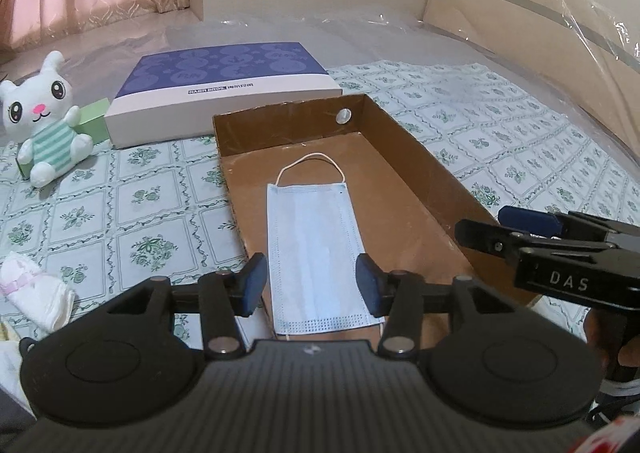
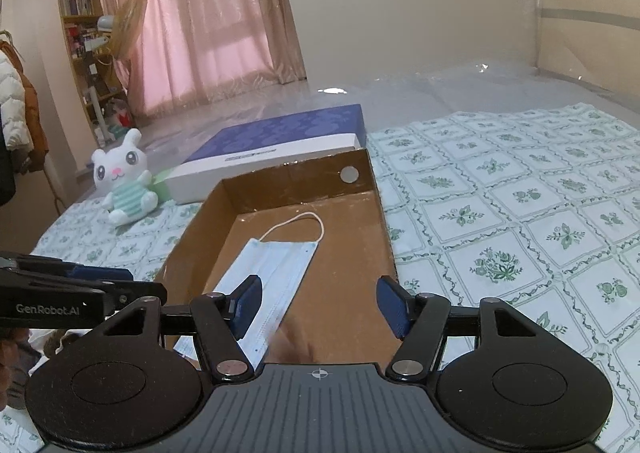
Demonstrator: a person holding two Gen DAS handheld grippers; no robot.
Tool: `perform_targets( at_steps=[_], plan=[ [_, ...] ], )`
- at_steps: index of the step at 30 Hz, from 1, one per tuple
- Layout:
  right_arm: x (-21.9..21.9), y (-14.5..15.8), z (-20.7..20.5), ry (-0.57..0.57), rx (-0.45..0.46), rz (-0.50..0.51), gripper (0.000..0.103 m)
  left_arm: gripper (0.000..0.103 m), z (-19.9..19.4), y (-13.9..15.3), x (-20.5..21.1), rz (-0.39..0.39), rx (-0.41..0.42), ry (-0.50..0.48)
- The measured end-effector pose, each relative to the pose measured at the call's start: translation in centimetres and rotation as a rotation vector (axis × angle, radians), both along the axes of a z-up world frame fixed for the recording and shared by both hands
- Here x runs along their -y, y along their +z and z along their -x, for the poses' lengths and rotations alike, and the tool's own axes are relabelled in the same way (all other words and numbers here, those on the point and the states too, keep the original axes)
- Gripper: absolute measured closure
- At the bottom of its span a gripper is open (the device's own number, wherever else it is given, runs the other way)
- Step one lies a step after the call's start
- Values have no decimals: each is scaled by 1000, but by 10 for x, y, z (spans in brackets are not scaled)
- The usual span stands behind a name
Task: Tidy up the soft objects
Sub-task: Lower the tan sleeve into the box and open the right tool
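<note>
Mask [image 1: 316, 249] lying flat on the floor of an open brown cardboard box [image 1: 416, 157], both grippers parted and gripping nothing.

The left gripper [image 1: 310, 285] hangs over the near end of the blue face mask, its pads standing clear to either side of it; the white ear loop [image 1: 312, 163] curls toward the far wall of the box. The right gripper [image 2: 320, 305] stands wider apart over the same box, its left pad above the mask's near edge, with nothing between the jaws. The box sits on a bed [image 2: 520, 213] spread with a green floral cloth. Beside it are a purple-and-white flat box [image 1: 224, 89], a white plush bunny [image 1: 42, 121] in a striped shirt, and folded white cloth [image 1: 32, 293] at the left.
</note>
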State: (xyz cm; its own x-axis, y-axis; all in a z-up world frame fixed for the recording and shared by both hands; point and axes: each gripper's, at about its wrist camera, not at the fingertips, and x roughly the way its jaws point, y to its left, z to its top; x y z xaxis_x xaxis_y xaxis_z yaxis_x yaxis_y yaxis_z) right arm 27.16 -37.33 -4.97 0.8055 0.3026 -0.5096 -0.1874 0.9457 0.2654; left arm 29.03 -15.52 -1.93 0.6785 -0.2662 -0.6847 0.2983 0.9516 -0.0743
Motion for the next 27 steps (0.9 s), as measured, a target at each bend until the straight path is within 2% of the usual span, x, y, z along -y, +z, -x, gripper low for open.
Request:
perform_targets(
  at_steps=[8,16,27],
  plan=[
    [-1,8,2,-1,8,-11,39,57,8,8,-5,6,19,-7],
    [1,17,22,-6,1,-18,39,57,26,18,-15,15,31,-2],
    [-6,41,88,-15,-12,-84,38,55,101,46,-67,12,63,61]
  ],
)
